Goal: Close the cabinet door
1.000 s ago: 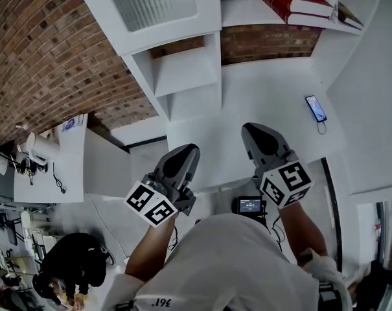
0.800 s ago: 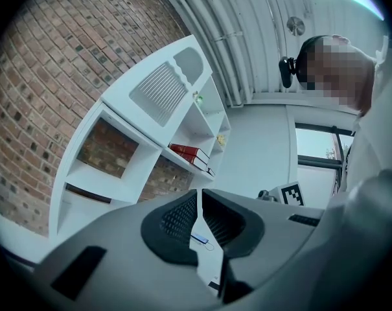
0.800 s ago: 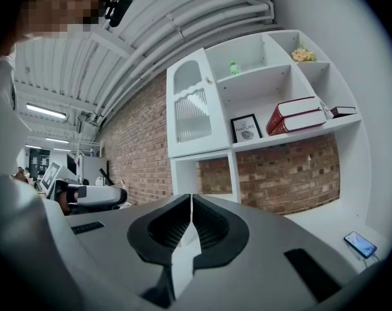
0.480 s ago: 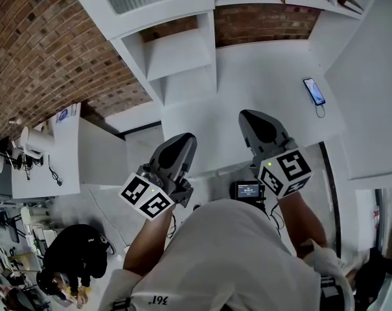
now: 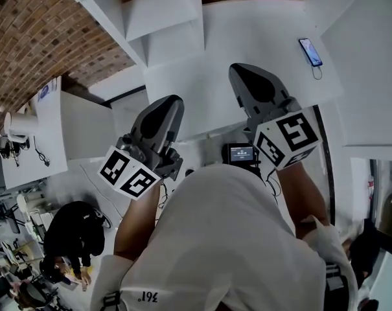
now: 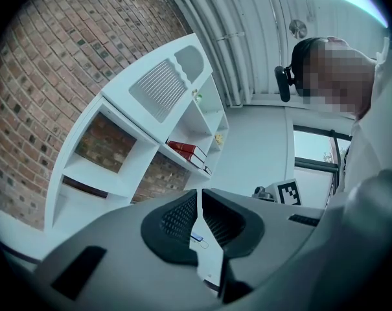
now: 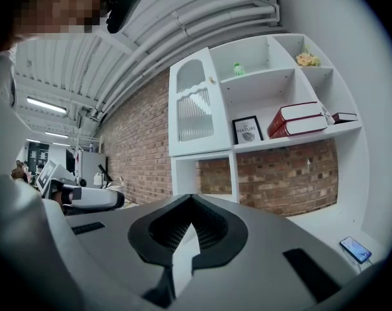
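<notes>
1. Nearest, the person's white shirt (image 5: 234,238) fills the lower part of the head view, with both forearms reaching forward from it.
2. The left claw (image 6: 199,196) is closed. Its ribbed black pads meet at the tips, and only a thin slit shows between them with nothing in it. Its marker cube (image 5: 132,173) sits at the near end.
3. The right claw (image 7: 191,201) is also closed, tips together and empty. It is held to the right of the left one and apart from it.
4. Between and just below the two claws is a small black device with a lit screen (image 5: 240,153), near the near edge of the white tabletop (image 5: 247,37).
5. Both claws hang over that near edge and touch nothing.
6. Farther right on the tabletop lies a smartphone (image 5: 310,52) with a thin cable at its near end.
7. At the far side stands a white shelf unit (image 7: 293,83) against a brick wall (image 5: 40,37). It holds red books (image 7: 302,120) lying flat and a small framed picture (image 7: 248,129).
8. The cabinet door (image 7: 192,112), white with a ribbed glass panel under an arched top, is in the unit's upper left. It looks flush with the frame, and it is well apart from both claws.
</notes>
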Available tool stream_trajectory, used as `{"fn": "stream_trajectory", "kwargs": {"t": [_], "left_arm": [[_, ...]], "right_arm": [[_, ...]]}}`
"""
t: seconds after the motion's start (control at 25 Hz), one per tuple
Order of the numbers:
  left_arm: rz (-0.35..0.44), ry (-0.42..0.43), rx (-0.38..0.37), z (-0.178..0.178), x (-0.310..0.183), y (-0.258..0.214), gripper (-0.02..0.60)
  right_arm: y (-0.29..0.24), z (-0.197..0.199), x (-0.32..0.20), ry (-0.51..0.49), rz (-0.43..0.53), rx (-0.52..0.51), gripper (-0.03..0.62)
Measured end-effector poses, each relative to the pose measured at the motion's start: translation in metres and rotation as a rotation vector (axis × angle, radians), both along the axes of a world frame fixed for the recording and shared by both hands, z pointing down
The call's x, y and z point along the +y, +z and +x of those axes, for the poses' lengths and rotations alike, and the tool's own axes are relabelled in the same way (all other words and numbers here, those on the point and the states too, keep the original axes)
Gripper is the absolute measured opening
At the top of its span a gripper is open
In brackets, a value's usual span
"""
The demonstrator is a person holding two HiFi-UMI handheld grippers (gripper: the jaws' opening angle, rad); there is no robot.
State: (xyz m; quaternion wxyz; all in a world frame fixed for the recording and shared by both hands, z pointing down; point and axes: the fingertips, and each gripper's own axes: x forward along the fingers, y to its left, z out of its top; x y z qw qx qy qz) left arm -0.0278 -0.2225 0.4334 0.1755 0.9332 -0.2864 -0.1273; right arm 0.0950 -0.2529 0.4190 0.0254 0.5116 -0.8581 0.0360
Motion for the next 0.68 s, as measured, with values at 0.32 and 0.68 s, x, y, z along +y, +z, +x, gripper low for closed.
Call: {"fn": "stream_trajectory", "kwargs": {"t": [0.32, 0.68], "left_arm": [[-0.022, 0.009, 0.002, 0.000, -0.001, 0.007, 0.032], [-0.014, -0.005, -0.002, -0.010, -0.005, 0.007, 0.032]], "right_arm": [[0.006, -0.006, -0.003, -0.006, -0.011, 0.026, 0.028], [0.007, -0.022, -0.014, -0.032, 0.003, 0.041, 0.028]]}}
